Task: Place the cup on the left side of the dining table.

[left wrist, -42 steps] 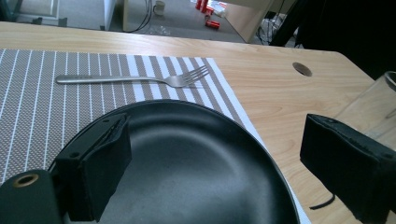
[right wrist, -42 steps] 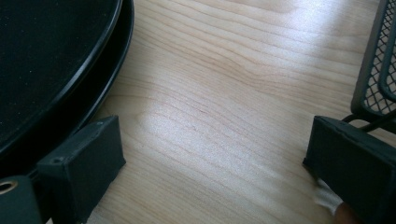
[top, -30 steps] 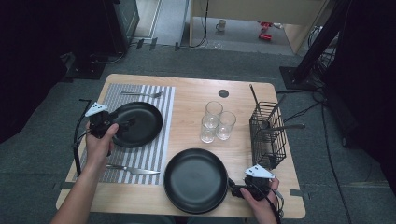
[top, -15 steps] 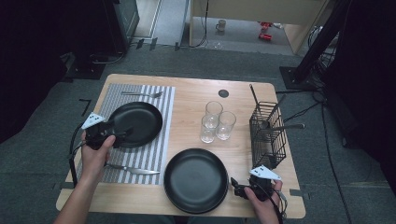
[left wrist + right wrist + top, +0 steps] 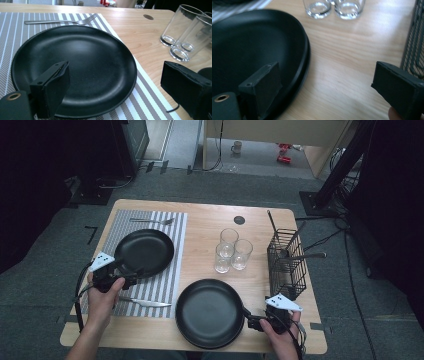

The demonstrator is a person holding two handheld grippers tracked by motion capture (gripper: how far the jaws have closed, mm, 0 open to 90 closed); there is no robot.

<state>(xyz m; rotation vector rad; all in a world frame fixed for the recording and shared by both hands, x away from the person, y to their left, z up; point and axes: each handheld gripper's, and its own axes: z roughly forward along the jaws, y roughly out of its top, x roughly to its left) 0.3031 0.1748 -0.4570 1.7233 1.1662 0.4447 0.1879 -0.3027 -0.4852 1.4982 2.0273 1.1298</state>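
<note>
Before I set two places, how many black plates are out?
2. One plate lies on the striped placemat at the left; the other plate sits on bare table near the front edge.

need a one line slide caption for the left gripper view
Open left tool straddling the near rim of a black plate on a striped placemat, fork behind, glasses alongside.

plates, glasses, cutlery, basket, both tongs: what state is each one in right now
left tongs: open, jaws astride the rim of the far plate
right tongs: open, at the near plate's edge
far plate: empty, flat on the striped mat
near plate: empty, flat on bare table
glasses: three, upright, empty, clustered
fork: lying on mat
knife: lying on mat
wire basket: upright, holds some utensils
</note>
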